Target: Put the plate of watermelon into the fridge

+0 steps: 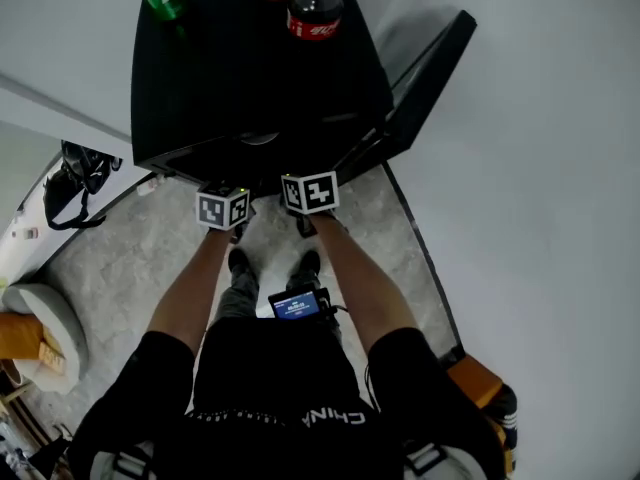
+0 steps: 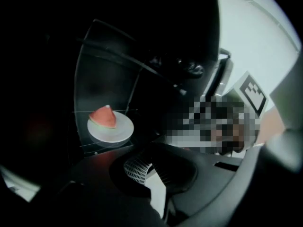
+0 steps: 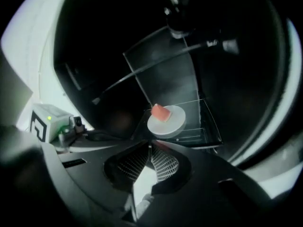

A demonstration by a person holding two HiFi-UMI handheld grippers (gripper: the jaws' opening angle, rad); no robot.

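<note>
Head view: black fridge (image 1: 250, 78) stands open, door (image 1: 425, 83) swung right, bottles (image 1: 316, 8) on top.

Left gripper view: left gripper (image 2: 144, 167) fingers pressed together, empty. Plate (image 2: 116, 132) with watermelon (image 2: 104, 116) rests on a glass shelf (image 2: 83, 136) inside, far left.

Right gripper view: right gripper (image 3: 150, 151) fingers closed, empty. Plate lies just beyond them.
</note>
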